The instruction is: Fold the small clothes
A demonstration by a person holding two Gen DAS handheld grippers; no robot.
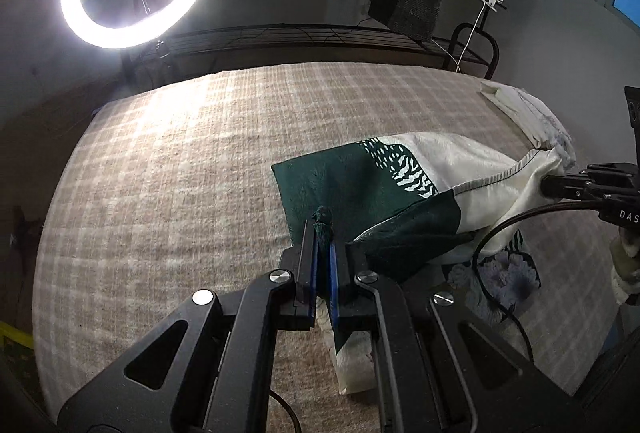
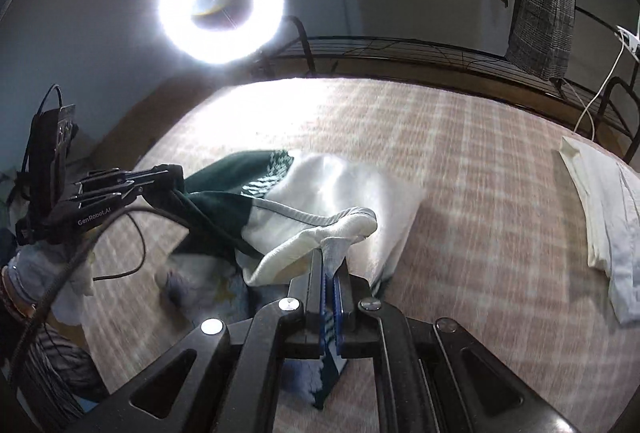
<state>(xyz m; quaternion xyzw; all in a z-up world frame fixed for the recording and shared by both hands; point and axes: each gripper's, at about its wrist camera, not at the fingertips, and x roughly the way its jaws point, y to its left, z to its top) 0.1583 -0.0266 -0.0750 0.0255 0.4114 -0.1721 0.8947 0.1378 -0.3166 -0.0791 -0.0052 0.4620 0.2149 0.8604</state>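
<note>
A bunched dark-green corner of the garment (image 1: 360, 189) is pinched between the closed jaws of the left gripper (image 1: 323, 233). Its cream, piped edge is clamped by the closed right gripper (image 2: 334, 261). The satiny green-and-cream cloth is held draped over the fuzzy plaid blanket (image 1: 180, 161).

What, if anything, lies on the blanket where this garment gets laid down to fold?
Nothing visible ahead of the garment: the blanket there is bare. Folded white cloth sits off at the far right edge, clear of it. Both grippers, left and right, hold the garment.
</note>
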